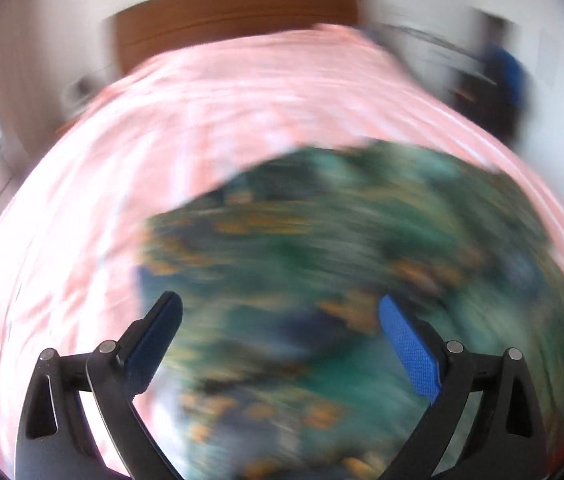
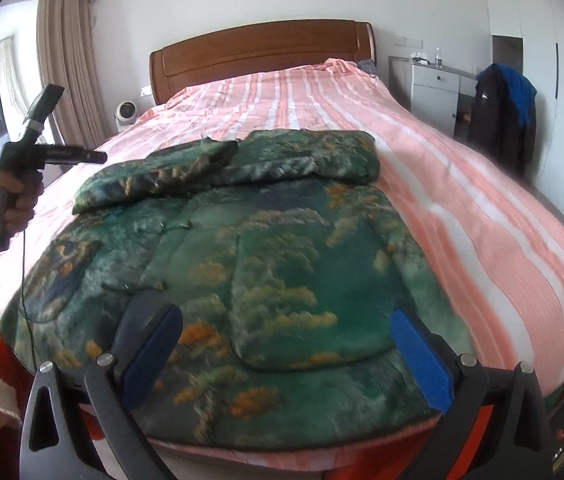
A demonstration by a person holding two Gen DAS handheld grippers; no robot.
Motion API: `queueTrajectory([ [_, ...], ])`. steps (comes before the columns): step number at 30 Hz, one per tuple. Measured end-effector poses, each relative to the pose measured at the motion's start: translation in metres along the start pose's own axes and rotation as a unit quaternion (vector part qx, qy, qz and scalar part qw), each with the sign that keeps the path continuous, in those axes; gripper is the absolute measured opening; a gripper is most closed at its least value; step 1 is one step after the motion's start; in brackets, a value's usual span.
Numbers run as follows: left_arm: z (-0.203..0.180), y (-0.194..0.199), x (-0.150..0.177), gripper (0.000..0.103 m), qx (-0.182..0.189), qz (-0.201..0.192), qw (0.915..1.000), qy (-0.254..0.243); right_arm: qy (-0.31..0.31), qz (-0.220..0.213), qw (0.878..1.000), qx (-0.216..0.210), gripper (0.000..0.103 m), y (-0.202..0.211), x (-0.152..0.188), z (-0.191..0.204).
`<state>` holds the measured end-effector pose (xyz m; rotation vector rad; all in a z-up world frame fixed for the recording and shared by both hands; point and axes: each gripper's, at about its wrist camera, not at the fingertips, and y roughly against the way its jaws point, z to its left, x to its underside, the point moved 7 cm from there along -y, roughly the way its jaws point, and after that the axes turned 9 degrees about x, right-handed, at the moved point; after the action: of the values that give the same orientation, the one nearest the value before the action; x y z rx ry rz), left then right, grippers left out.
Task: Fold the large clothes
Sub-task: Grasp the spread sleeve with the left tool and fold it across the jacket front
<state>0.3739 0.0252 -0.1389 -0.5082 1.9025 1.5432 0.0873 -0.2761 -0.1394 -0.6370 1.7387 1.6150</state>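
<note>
A large green padded garment (image 2: 266, 264) with orange and yellow print lies on the pink striped bed (image 2: 461, 200), its far part folded back into a thick roll. My right gripper (image 2: 285, 316) is open and empty above the garment's near edge. My left gripper (image 1: 280, 304) is open and empty above the same garment (image 1: 321, 260); that view is heavily blurred. In the right wrist view the left tool (image 2: 38, 136) is held up at the left, beside the bed; its fingertips cannot be made out there.
A wooden headboard (image 2: 262, 48) stands at the far end. A white dresser (image 2: 437, 88) and a chair with dark and blue clothes (image 2: 501, 112) stand to the right. A small white fan (image 2: 126, 114) and curtains (image 2: 66, 60) are at the left.
</note>
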Motion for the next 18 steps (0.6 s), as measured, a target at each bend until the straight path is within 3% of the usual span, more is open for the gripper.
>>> queueTrajectory([
  [1,0.019,-0.012,0.002,0.099,-0.019,0.007,0.9994,0.030,0.003,-0.002,1.000,-0.004,0.102,0.000,-0.003,0.006],
  [3,0.057,-0.054,0.023,0.099,-0.058,0.060,0.9932,0.081,0.008,-0.001,1.000,-0.015,0.102,0.001,-0.005,0.015],
  [5,0.073,-0.086,0.046,0.100,-0.053,0.108,0.9867,0.110,0.010,0.009,1.000,-0.022,0.102,0.000,-0.002,0.022],
  [8,0.071,-0.065,0.044,0.099,-0.034,0.070,0.9870,0.140,0.009,0.024,0.999,-0.021,0.102,0.001,0.004,0.022],
  [13,0.030,0.014,0.044,0.100,-0.043,0.013,0.9973,0.058,0.003,0.027,1.000,0.003,0.102,0.000,0.005,0.008],
  [18,0.004,0.063,0.079,0.101,-0.104,0.029,0.9941,-0.014,-0.019,0.030,0.999,0.005,0.102,-0.007,-0.002,0.008],
])
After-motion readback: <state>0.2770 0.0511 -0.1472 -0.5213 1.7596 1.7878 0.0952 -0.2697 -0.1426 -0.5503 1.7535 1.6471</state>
